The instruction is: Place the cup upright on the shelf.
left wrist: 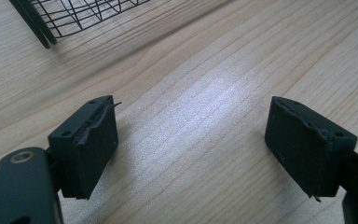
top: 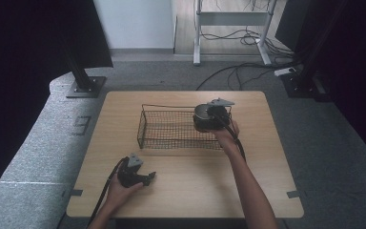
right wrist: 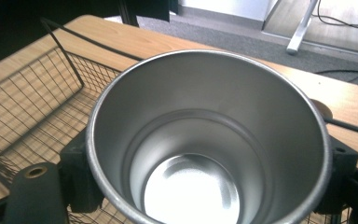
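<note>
A black wire basket (top: 145, 129) stands on the middle of the wooden table (top: 186, 191). My right gripper (top: 208, 118) hangs over the basket's right end, shut on a round steel cup (top: 201, 113). In the right gripper view the cup (right wrist: 205, 140) is upright and empty, its mouth toward the camera, with a black jaw on each side of it and the basket's mesh (right wrist: 37, 93) behind it to the left. My left gripper (top: 148, 178) rests low near the table's front left, open. In the left gripper view its gripper (left wrist: 191, 149) has jaws wide apart over bare wood.
The basket's corner (left wrist: 51, 23) lies just beyond my left gripper. Black stand bases (top: 86, 86) sit on the grey floor behind the table's corners, and cables (top: 248, 67) run across the floor by a metal desk frame (top: 198, 43).
</note>
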### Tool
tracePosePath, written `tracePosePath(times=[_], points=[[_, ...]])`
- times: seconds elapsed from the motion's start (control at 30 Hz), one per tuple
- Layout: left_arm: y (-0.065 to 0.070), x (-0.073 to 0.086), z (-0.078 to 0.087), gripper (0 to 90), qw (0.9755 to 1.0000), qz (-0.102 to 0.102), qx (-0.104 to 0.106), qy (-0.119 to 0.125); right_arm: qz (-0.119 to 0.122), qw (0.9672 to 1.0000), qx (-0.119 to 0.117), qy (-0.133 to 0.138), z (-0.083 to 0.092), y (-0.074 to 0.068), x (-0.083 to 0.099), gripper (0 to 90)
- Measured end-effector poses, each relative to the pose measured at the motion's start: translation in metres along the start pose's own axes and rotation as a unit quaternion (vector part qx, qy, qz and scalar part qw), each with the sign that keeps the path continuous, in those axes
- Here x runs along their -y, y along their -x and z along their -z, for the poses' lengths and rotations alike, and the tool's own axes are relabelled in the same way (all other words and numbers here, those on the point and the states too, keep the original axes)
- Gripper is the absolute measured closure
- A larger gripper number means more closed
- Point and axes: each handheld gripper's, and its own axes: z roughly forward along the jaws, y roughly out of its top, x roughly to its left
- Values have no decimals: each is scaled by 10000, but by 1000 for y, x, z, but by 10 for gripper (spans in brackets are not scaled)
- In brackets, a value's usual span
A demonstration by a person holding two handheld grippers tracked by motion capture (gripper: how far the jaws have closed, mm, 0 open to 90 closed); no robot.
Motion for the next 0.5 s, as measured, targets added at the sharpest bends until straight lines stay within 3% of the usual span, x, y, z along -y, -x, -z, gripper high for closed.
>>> tracePosePath(times=[0.5], points=[[0,0,0,171,10000,0,0,1,-41,9995,93,-315,-21,1,13,181]])
